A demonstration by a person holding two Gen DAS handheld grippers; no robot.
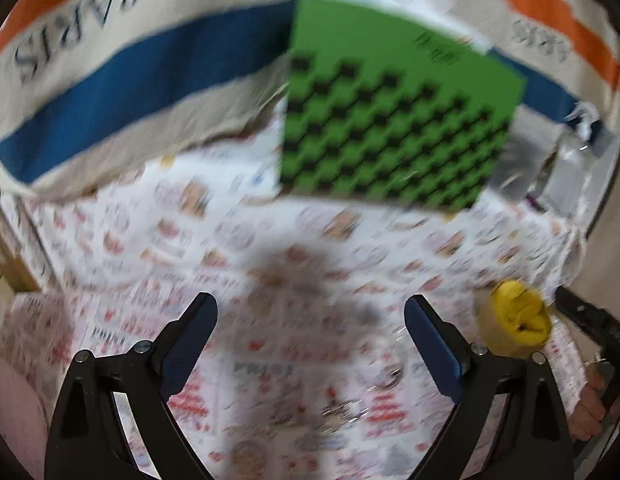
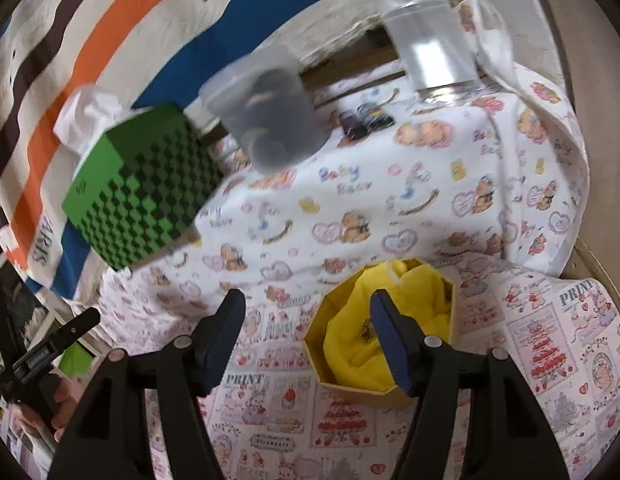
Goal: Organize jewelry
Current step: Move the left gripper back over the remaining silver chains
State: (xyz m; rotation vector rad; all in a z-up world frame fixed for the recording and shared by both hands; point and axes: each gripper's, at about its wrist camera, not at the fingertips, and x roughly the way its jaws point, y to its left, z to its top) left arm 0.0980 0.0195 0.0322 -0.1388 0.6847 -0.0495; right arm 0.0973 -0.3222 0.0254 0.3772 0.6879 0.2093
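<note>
In the right wrist view a yellow octagonal box (image 2: 426,280) lined with yellow cloth sits on the printed tablecloth, with a small gold jewelry piece (image 2: 366,330) inside it. My right gripper (image 2: 308,304) is open just left of and above the box; its right finger overlaps the box's near side and nothing is between the pads. In the blurred left wrist view my left gripper (image 1: 310,308) is wide open over the cloth with nothing in it. Some small blurred jewelry (image 1: 334,416) lies below it. The yellow box (image 1: 518,316) is to its right.
A green box with a black check pattern (image 2: 142,188) stands at the back left, also in the left view (image 1: 390,120). Behind are a grey translucent container (image 2: 270,112), small dark bottles (image 2: 366,118) and a clear glass jar (image 2: 430,32). A striped cloth (image 1: 110,80) hangs behind.
</note>
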